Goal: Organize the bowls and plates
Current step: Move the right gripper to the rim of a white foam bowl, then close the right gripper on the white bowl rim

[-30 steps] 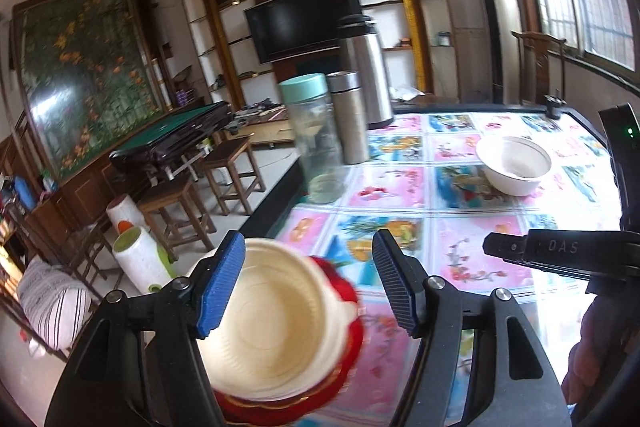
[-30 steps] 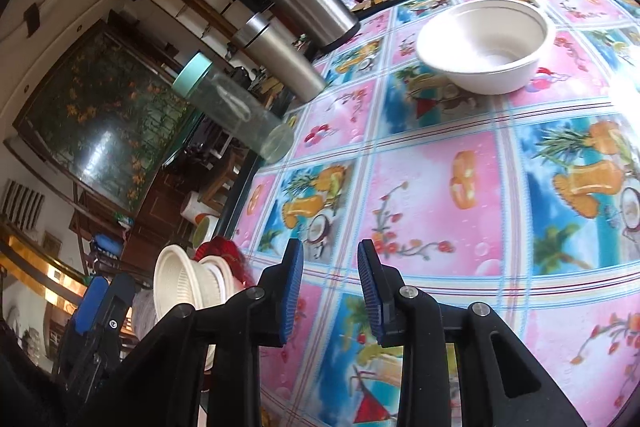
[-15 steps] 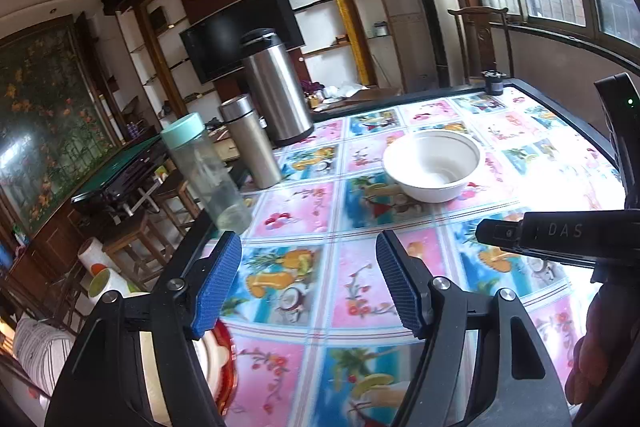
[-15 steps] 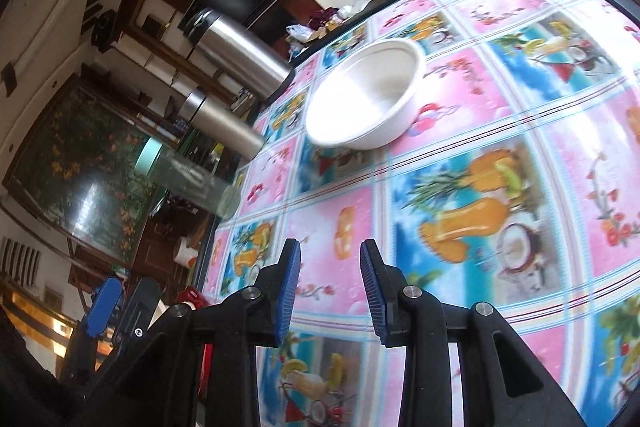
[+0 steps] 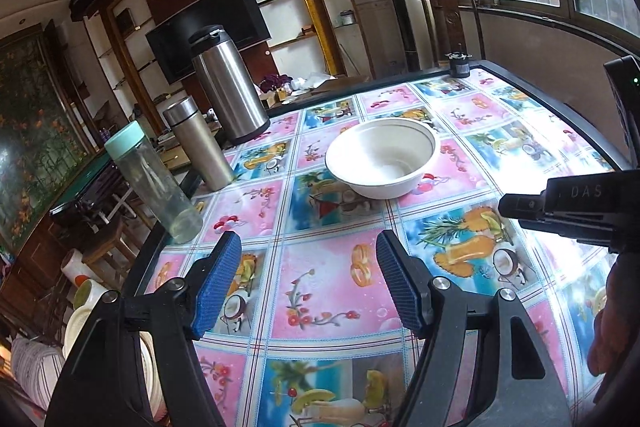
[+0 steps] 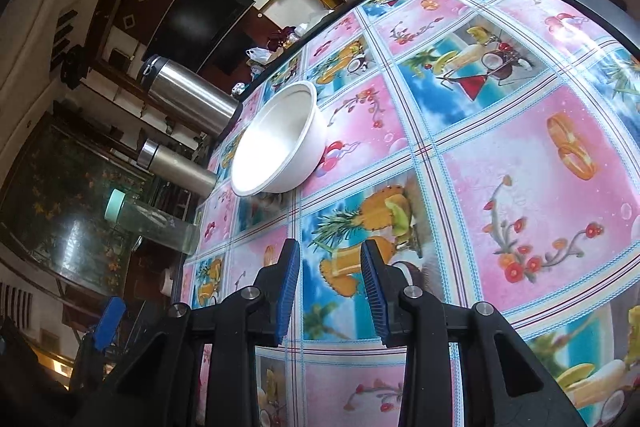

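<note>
A white bowl (image 5: 382, 157) stands upright on the patterned tablecloth (image 5: 332, 279), a short way beyond my left gripper (image 5: 308, 283), which is open and empty above the cloth. In the right wrist view the same white bowl (image 6: 276, 141) lies up and to the left of my right gripper (image 6: 330, 287), which is open with a narrow gap and nothing between its blue pads. A stack of cream dishes (image 5: 78, 323) with a red rim shows at the lower left, mostly hidden behind my left gripper's arm. My right gripper's body (image 5: 572, 207) juts in from the right edge.
Along the table's left side stand a tall steel thermos (image 5: 228, 89), a smaller steel flask (image 5: 198, 145) and a clear bottle with a mint lid (image 5: 154, 185). A small dark object (image 5: 460, 61) sits at the far corner. Stools and furniture lie beyond the left table edge.
My left gripper has swung right from the stack of cream dishes to face the white bowl. My right gripper has moved toward the bowl and rolled; the stack has left its view.
</note>
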Motion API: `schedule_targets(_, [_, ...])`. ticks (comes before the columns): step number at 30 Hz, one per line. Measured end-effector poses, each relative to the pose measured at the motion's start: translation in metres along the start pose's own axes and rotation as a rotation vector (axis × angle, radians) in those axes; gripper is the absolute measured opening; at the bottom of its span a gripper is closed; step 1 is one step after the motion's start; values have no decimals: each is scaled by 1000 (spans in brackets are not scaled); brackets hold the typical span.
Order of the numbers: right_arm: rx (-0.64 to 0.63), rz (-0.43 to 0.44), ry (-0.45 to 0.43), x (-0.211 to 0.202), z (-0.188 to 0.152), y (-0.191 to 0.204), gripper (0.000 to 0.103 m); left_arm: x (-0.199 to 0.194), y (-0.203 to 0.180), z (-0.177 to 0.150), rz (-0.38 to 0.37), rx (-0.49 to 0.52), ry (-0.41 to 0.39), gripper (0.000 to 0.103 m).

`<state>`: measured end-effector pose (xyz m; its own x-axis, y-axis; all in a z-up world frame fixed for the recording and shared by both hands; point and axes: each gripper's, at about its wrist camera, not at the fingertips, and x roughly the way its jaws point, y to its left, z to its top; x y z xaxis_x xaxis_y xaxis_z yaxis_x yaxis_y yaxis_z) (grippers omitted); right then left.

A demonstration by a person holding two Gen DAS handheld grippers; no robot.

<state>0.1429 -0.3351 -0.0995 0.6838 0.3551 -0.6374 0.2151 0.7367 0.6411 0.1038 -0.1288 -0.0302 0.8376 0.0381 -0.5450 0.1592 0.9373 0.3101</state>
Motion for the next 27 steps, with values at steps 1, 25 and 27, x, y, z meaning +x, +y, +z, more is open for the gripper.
schedule_targets(1, [4, -1, 1, 1, 0, -1, 35, 2, 0, 0, -2, 0, 3, 70])
schedule_targets(25, [-29, -94, 22, 53, 97, 68, 42, 132, 70, 83, -139, -344, 192, 70])
schedule_targets(27, [-25, -113, 25, 64, 99, 62, 42, 148, 66, 80, -167, -375, 225, 70])
